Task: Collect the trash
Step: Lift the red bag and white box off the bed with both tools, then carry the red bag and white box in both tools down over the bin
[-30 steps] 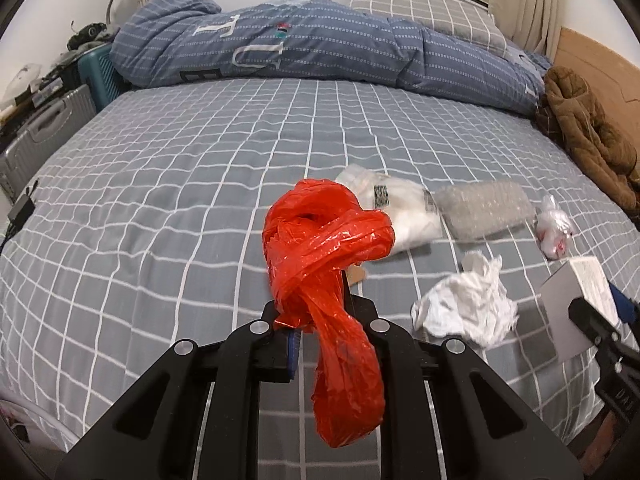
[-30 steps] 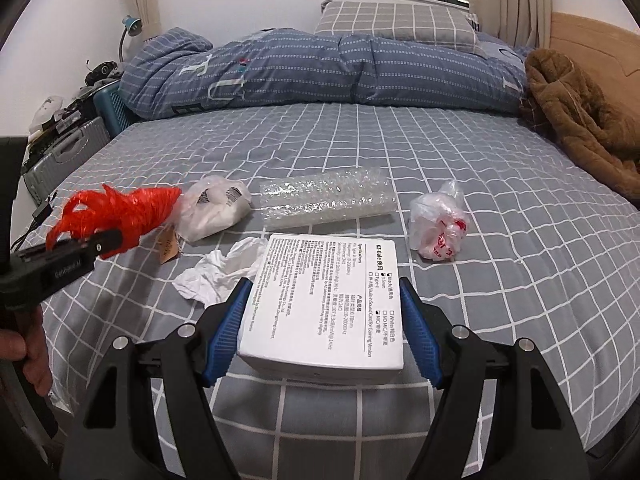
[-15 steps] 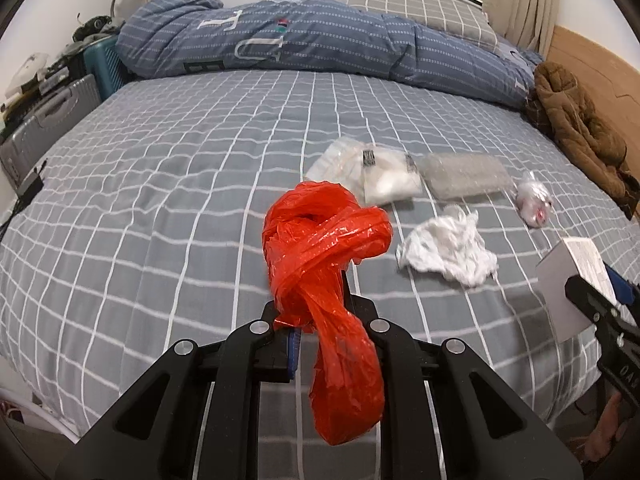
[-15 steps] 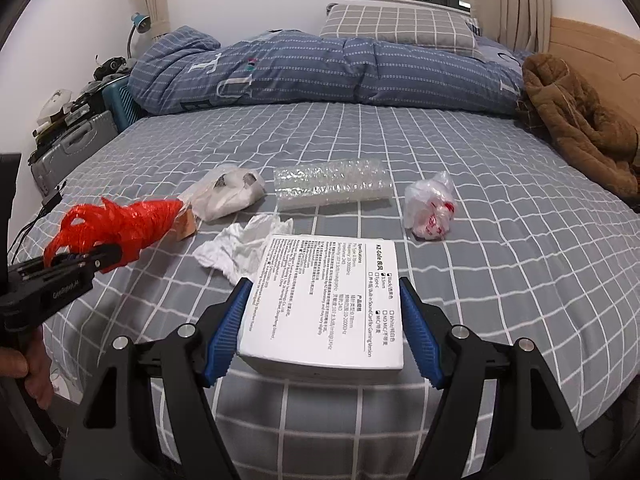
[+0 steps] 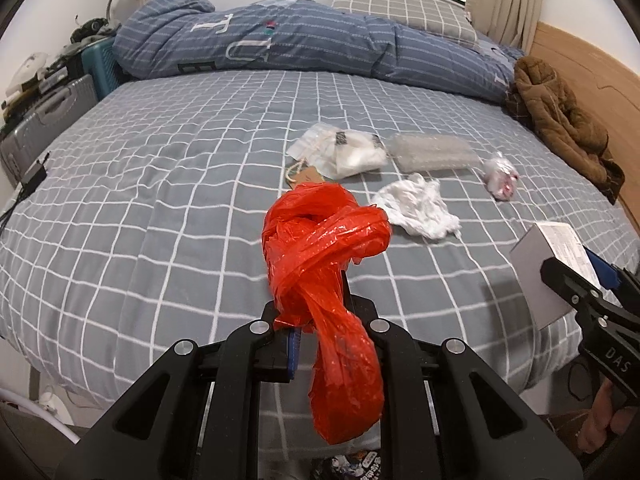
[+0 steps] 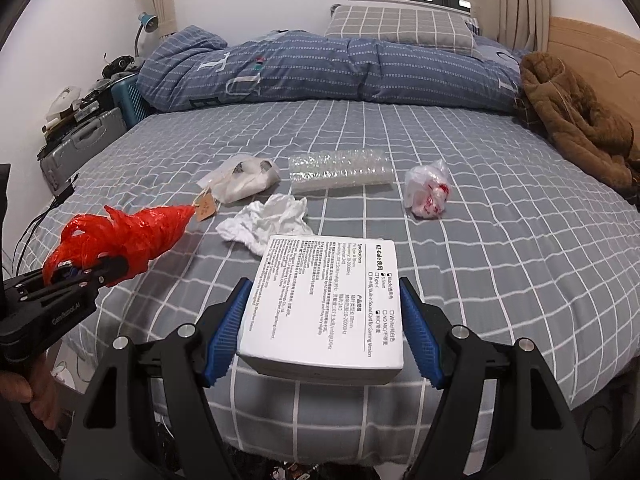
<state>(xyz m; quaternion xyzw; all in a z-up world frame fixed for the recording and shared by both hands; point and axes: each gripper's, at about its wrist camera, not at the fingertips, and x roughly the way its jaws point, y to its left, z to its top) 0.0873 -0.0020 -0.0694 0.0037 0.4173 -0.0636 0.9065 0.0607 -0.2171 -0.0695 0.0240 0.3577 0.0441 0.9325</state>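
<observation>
Left tongs (image 5: 320, 320) clamped on the red bag (image 5: 324, 256), right tongs (image 6: 320, 320) on the box (image 6: 324, 304). Grip both firmly; tissue (image 6: 268, 220) at 11 o'clock comes next.

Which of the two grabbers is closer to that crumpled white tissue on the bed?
Right, slightly. The right gripper, clamping the white box, sits just behind the crumpled tissue; the left gripper, holding the red plastic bag, is off to its left.

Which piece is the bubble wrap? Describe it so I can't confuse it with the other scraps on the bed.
On the grey checked bed sheet, look mid-bed, in front of the rolled blue striped duvet. The clear bubble-wrap sheet lies flat between the white printed plastic bag and the small knotted red-printed bag. It alone is transparent, oblong and dimpled.
</observation>
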